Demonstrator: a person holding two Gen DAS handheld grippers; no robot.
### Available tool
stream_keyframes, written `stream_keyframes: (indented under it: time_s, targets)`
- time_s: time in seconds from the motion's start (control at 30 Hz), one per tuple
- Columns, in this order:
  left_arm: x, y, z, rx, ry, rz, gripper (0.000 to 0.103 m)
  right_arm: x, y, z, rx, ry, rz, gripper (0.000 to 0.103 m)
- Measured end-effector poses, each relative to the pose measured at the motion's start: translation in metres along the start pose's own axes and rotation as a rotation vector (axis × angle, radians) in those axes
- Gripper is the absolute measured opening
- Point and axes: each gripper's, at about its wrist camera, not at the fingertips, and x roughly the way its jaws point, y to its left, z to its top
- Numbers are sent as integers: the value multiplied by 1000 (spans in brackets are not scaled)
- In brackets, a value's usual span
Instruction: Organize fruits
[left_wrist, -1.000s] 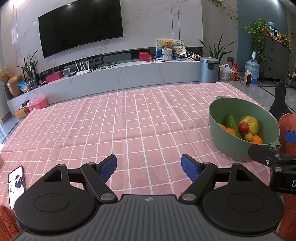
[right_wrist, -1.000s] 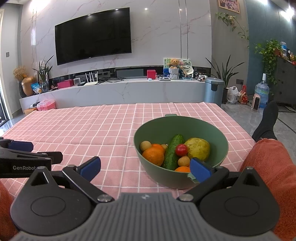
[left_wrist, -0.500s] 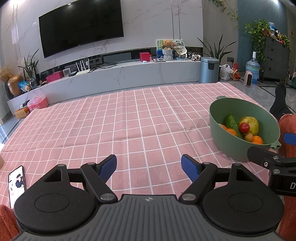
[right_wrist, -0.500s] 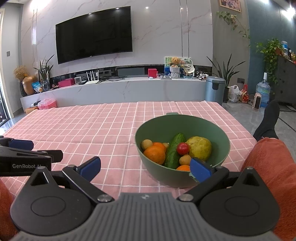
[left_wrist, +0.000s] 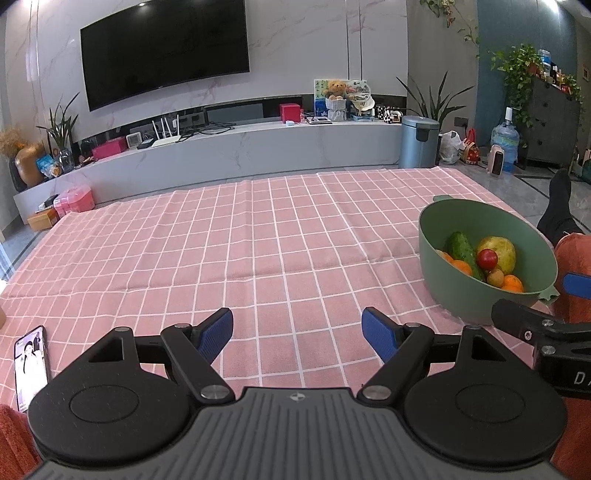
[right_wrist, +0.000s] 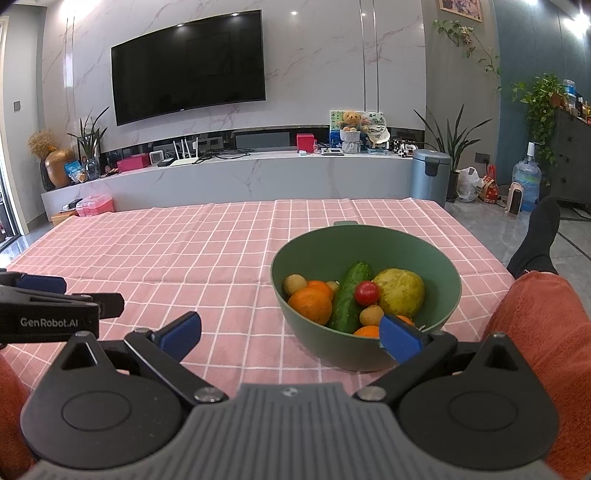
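Compared with 1 second ago, little differs: the right gripper (right_wrist: 290, 334) has lifted slightly, so more of the bowl's inside shows, and the left gripper (left_wrist: 297, 332) is nearly where it was.

There are 2 grippers, each with 2 blue-padded jaws spread wide apart and holding nothing. The left gripper hovers over bare pink checked cloth (left_wrist: 258, 258). The right gripper hovers just in front of the bowl (right_wrist: 439, 254), with its right jaw overlapping the near rim in the right wrist view. Each gripper shows at the edge of the other's view.

A phone (left_wrist: 31, 365) with a lit screen lies on the cloth at the near left.

The 1 green bowl sits on the cloth, to the right. Inside it are 1 cucumber (right_wrist: 349, 295) lying lengthwise, 1 small red tomato (right_wrist: 366, 292) resting on it, 1 large yellow-green fruit (right_wrist: 400, 291) to its right, 3 oranges (right_wrist: 310, 304) and 3 small tan round fruits (right_wrist: 294, 284). No fruit lies on the cloth outside the bowl.

A person's knee in orange fabric (right_wrist: 546, 332) sits at the near right, and a foot in a dark sock (right_wrist: 539, 236) rests beyond it.

Farther back runs a long pale shelf with small items, then a marble wall with 1 black TV (right_wrist: 188, 62).
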Motion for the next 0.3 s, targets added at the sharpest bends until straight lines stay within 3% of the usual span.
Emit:
stream_keyframes:
  time_s: [0.3]
  targets:
    - [-3, 4, 0, -15, -16, -15, 93, 0, 2, 0, -14, 9, -10, 98]
